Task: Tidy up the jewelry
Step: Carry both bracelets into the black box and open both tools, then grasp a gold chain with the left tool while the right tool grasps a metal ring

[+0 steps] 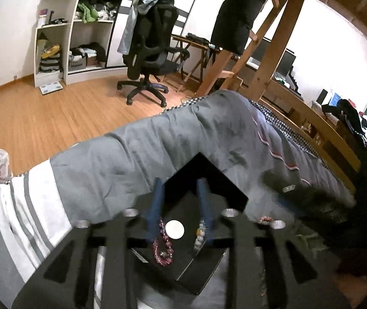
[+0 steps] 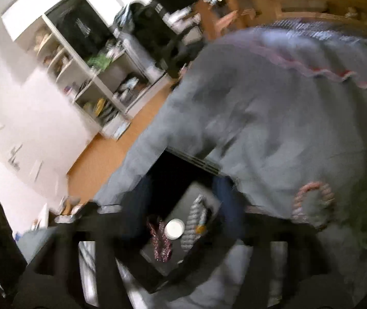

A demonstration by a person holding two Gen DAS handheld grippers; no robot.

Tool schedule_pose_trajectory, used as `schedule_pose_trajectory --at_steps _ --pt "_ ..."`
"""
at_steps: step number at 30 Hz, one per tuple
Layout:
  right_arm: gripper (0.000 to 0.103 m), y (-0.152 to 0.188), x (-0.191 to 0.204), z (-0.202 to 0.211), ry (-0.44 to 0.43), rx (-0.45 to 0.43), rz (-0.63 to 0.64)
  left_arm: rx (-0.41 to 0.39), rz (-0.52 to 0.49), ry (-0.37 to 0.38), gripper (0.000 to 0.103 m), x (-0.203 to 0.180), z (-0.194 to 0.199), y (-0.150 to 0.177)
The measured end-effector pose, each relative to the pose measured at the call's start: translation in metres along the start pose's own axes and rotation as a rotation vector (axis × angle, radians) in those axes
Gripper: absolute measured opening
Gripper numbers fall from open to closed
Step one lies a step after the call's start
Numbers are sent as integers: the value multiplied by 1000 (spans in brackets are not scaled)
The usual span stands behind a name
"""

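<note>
A black jewelry box (image 1: 209,177) lies open on the grey bed cover. In it lie a dark red bead bracelet (image 1: 163,247), a white round disc (image 1: 174,229) and a pale bead bracelet (image 1: 200,234). My left gripper (image 1: 180,182) is open above the box, its blue fingers (image 1: 157,200) apart and empty. The right wrist view is blurred. It shows the same box (image 2: 173,170), red bracelet (image 2: 160,242), disc (image 2: 174,228) and pale bracelet (image 2: 195,221). My right gripper (image 2: 183,188) is open over the box. A pink bead bracelet (image 2: 313,203) lies on the cover to the right; it also shows in the left wrist view (image 1: 265,219).
The grey and white striped bed cover (image 1: 106,170) fills the foreground. A wooden bunk frame (image 1: 281,51) stands at the right. A black office chair (image 1: 152,51) and white shelves (image 1: 54,31) stand on the wooden floor beyond the bed.
</note>
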State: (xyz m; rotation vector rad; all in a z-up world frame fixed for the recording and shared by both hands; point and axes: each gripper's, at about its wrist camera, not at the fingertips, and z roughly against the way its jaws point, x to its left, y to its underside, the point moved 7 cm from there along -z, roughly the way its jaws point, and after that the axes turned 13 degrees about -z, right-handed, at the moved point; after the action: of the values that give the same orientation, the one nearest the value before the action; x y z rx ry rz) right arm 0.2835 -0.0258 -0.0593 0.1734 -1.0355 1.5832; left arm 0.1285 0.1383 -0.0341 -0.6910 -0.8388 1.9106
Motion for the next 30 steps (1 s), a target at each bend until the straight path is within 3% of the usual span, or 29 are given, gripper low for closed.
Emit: schedule_pose_trajectory --at_steps 2,4,6,8,12,17,24,30 --pt "87 -13 -12 22 51 -52 -18 -13 -15 10 49 -6 3 -1" --pt "93 -23 -21 41 94 -102 -16 -24 -32 25 80 -13 6 -2" --pt "99 -31 -30 61 154 -133 -5 -42 -69 72 93 -28 9 -2" --pt "99 -35 -40 82 225 -163 15 -51 -114 123 96 -44 11 -1" --pt "99 -34 -54 112 285 -193 33 -42 -224 226 97 -82 13 11" --pt "99 -20 -71 133 334 -194 41 42 -273 392 97 -118 7 37" --pt "99 -4 -105 141 386 -184 22 87 -357 438 97 -141 0 61" --pt "99 11 -131 128 321 -145 -40 131 -456 468 96 -161 -7 90"
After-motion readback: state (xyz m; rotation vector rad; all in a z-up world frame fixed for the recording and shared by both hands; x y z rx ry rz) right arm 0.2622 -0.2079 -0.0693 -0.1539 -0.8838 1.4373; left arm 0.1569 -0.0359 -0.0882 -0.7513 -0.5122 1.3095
